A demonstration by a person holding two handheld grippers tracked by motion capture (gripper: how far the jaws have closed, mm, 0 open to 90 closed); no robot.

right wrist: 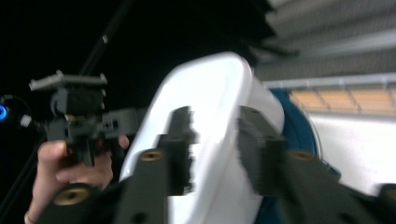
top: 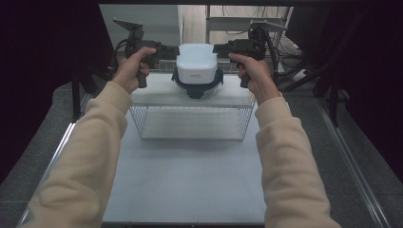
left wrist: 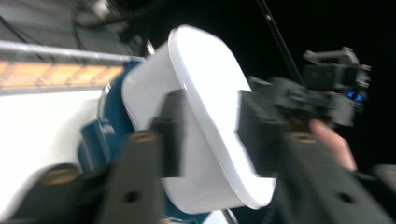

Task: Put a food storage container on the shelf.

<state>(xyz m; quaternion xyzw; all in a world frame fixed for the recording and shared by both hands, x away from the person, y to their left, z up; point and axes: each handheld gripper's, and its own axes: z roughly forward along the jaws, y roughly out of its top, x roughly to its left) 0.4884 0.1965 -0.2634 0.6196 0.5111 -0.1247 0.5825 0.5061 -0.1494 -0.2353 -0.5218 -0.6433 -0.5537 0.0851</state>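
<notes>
A white-lidded pot (top: 196,64) with a dark blue base stands on a white board (top: 157,92) laid over a wire basket (top: 190,121). My left gripper (top: 171,50) reaches in at the pot's left side and my right gripper (top: 219,48) at its right side, both level with the lid. In the left gripper view the jaws (left wrist: 212,133) stand apart with the white lid (left wrist: 210,84) in the gap and the blue base (left wrist: 112,107) to the left. The right gripper view has its jaws (right wrist: 215,144) apart around the lid (right wrist: 210,88) in the same way.
The basket sits at the far end of a pale grey table (top: 190,180). Behind the pot are a metal rail and cables (top: 285,52). Dark curtains close in both sides. Each gripper view also shows the other hand with its gripper (left wrist: 327,88) (right wrist: 74,112).
</notes>
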